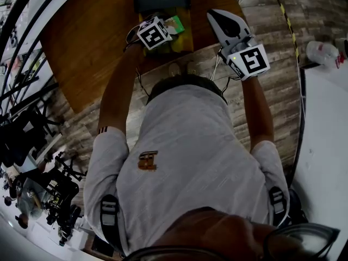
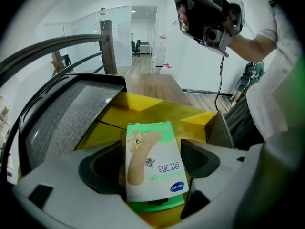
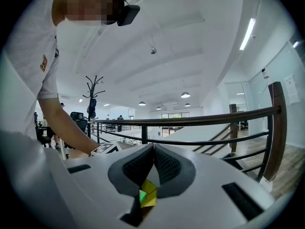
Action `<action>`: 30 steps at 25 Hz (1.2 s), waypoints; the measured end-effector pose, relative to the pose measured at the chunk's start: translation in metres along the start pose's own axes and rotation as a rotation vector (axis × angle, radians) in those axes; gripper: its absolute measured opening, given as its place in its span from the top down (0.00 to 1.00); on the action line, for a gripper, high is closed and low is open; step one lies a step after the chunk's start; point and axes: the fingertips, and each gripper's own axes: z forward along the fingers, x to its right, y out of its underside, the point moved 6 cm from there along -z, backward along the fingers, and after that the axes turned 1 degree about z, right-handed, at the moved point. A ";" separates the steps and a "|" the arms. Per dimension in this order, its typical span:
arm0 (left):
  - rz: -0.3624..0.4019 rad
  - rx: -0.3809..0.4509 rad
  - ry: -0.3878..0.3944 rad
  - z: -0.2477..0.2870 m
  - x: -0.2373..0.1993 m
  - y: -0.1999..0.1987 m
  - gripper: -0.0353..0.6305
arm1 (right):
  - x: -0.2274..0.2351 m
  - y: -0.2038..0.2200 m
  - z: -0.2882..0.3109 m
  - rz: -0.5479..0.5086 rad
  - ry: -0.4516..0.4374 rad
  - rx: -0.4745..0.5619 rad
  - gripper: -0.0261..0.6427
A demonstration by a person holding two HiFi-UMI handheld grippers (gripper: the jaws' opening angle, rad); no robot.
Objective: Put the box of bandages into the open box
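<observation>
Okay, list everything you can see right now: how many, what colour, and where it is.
box of bandages: one, green and white, in the left gripper, over the open box
open box: one, yellow, on the table
table: one, brown wood, before the person
dark object: one, grey-black, beside the open box
bottle: one, clear, on the white surface at right
left gripper: one, white, shut on the box of bandages
right gripper: one, white, shut, empty

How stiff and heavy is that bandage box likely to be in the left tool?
Probably light: the box of bandages is thin printed card, held in the left tool without sagging. Likely crushable, so squeeze gently. Flat faces suggest it won't roll once dropped into the yellow open box.
</observation>
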 end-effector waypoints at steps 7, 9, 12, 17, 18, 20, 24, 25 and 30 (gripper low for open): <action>-0.002 0.031 -0.010 -0.010 0.001 -0.001 0.37 | -0.002 0.002 0.002 0.004 0.000 -0.003 0.91; -0.015 0.052 -0.020 -0.016 0.002 -0.002 0.37 | -0.002 0.002 0.003 0.005 -0.003 -0.001 0.91; -0.031 0.115 -0.048 -0.027 0.003 -0.009 0.37 | -0.004 0.001 0.003 0.004 -0.010 0.002 0.91; -0.087 0.277 -0.103 -0.063 0.012 -0.021 0.37 | -0.015 -0.006 0.007 0.001 -0.025 0.015 0.91; -0.099 0.316 -0.111 -0.070 0.014 -0.024 0.38 | -0.016 -0.007 0.007 0.000 -0.028 0.017 0.91; -0.115 0.397 -0.133 -0.084 0.016 -0.028 0.43 | -0.018 -0.009 0.010 -0.002 -0.034 0.020 0.91; -0.165 0.585 -0.201 -0.115 0.024 -0.034 0.55 | -0.026 -0.015 0.011 -0.004 -0.045 0.032 0.91; -0.177 0.634 -0.220 -0.122 0.026 -0.036 0.57 | -0.028 -0.017 0.011 -0.004 -0.048 0.037 0.91; -0.229 0.819 -0.320 -0.156 0.036 -0.041 0.67 | -0.039 -0.030 0.009 -0.004 -0.068 0.073 0.91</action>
